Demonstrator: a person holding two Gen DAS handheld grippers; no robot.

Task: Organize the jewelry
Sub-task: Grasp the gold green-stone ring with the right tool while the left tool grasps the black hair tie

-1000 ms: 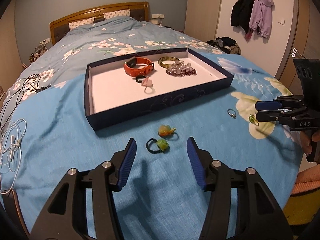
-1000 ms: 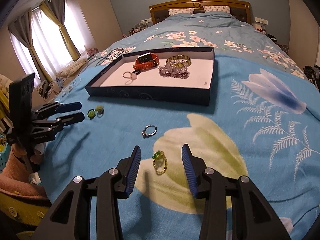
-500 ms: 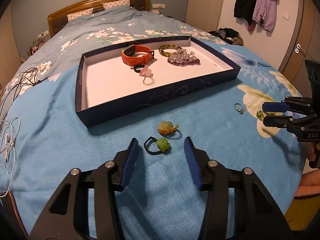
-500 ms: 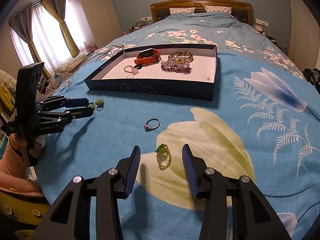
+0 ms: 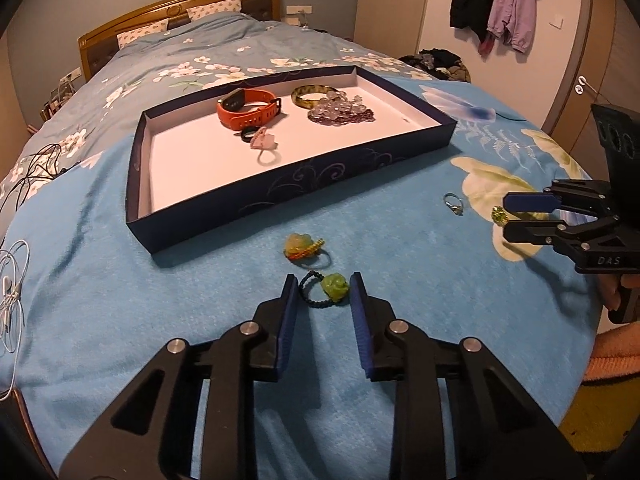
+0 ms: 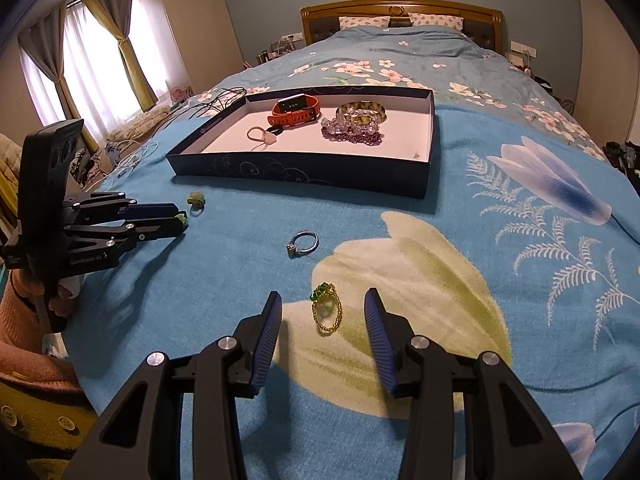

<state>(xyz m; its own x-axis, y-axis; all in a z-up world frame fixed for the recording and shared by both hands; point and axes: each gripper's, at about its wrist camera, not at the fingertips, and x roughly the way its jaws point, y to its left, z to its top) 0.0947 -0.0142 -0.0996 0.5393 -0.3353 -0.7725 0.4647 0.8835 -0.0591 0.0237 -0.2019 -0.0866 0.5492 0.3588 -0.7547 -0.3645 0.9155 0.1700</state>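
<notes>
A dark blue tray (image 5: 288, 196) lies on the bed and holds an orange watch (image 5: 248, 108), a bangle (image 5: 310, 94), purple beads (image 5: 340, 112) and a pink ring (image 5: 264, 146). My left gripper (image 5: 324, 290) is open around a green-stone ring on a dark cord (image 5: 332, 288). An orange-and-green ring (image 5: 302, 246) lies just beyond. My right gripper (image 6: 322, 314) is open around a gold ring with a green stone (image 6: 326, 308). A silver ring (image 6: 302, 242) lies ahead of it.
The blue floral bedspread (image 6: 500, 280) covers the bed. White and black cables (image 5: 12, 280) lie at its left edge. Coats (image 5: 496, 0) hang on the far wall, and curtains (image 6: 80, 60) stand at the window.
Both grippers have moved forward and down. The left jaws now flank the green-stone cord ring and have narrowed. The right jaws now flank the gold ring.
</notes>
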